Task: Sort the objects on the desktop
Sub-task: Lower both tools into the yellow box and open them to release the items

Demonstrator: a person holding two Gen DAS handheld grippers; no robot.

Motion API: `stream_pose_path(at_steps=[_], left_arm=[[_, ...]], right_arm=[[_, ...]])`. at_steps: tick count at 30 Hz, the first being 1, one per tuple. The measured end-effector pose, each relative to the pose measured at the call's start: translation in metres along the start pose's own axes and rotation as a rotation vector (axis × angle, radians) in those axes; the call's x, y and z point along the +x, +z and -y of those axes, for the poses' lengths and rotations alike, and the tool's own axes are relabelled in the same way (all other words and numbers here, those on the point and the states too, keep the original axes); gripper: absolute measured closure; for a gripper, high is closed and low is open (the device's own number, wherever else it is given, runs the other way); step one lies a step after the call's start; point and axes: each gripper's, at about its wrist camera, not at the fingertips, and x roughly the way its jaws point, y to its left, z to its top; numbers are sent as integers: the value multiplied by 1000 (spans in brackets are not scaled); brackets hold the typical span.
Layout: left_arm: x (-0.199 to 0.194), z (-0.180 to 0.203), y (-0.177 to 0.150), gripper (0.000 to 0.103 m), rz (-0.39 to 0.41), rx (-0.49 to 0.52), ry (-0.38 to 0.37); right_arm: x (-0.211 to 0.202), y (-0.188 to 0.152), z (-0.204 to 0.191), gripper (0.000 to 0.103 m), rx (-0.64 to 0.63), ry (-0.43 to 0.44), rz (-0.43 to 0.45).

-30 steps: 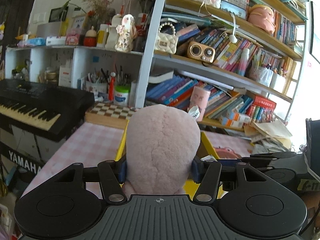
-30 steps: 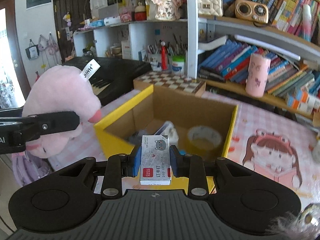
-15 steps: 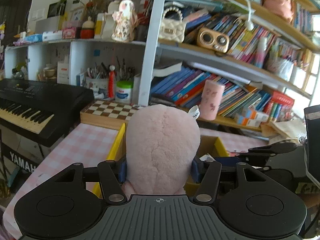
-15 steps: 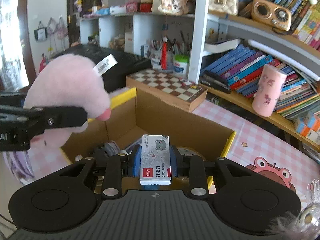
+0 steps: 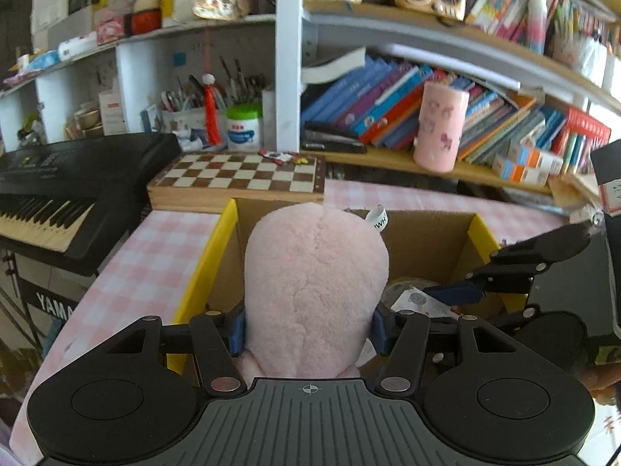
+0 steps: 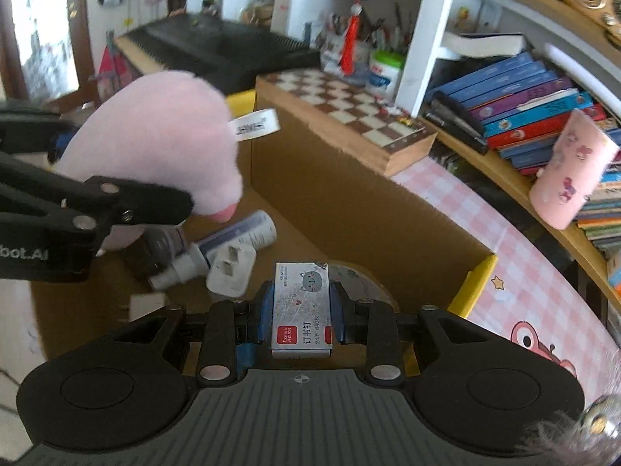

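A crowded bookshelf (image 5: 446,89) packed with slanting books backs a table with a pink checked cloth (image 5: 147,260). A black keyboard (image 5: 66,190) stands at the left of the table, and a wooden chessboard box (image 5: 240,178) lies against the shelf, just behind an open cardboard box with yellow flaps (image 6: 361,209).

The left gripper (image 5: 308,330) pinches a pink plush toy (image 5: 314,295) between its blue pads, the soft body bulging above them; a white label (image 6: 254,127) sticks out from the toy. The toy hangs over the left part of the open box.

The right gripper (image 6: 300,316) is closed tight on a small staple box (image 6: 302,303) with a cat drawing, held over the near right part of the box, above a roll of tape (image 6: 365,283) on the box floor.

Inside the box lie a white tube (image 6: 236,235), a white plug adapter (image 6: 231,270) and a dark bottle (image 6: 155,250), close together. A pink cylindrical cup (image 5: 440,126) stands on the lower shelf.
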Motion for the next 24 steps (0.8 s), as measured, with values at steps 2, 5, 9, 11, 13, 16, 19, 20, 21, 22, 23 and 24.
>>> stream_pose_path(at_steps=[2, 5, 9, 11, 13, 16, 19, 20, 21, 22, 23, 24], left_arm=[[7, 4, 4, 45, -9, 31, 9], [19, 7, 11, 45, -30, 65, 16], [37, 11, 16, 44, -84, 109, 17], [43, 13, 15, 44, -110, 128, 19], [47, 16, 12, 43, -133, 140, 13], [48, 20, 11, 42, -133, 168, 14], [49, 20, 11, 39, -144, 163, 12], [49, 20, 11, 38, -147, 161, 13], [49, 21, 11, 37, -149, 163, 18], [48, 22, 11, 35, -147, 167, 26], [48, 23, 10, 35, -145, 170, 36], [48, 23, 10, 31, -143, 172, 40]], right_arm=[[5, 0, 1, 76, -26, 4, -12], [8, 3, 1, 76, -68, 19, -25], [14, 6, -2, 76, -138, 35, -65], [17, 7, -4, 76, -175, 36, -83], [18, 7, -7, 75, -213, 38, -97], [20, 7, -11, 75, -255, 40, -116], [22, 7, -15, 75, -298, 36, -127], [23, 7, -16, 75, -306, 36, -133], [23, 8, -17, 75, -319, 41, -141], [26, 9, -16, 75, -327, 48, -148], [27, 9, -17, 75, -331, 50, -153], [28, 10, -17, 75, -334, 50, -155]])
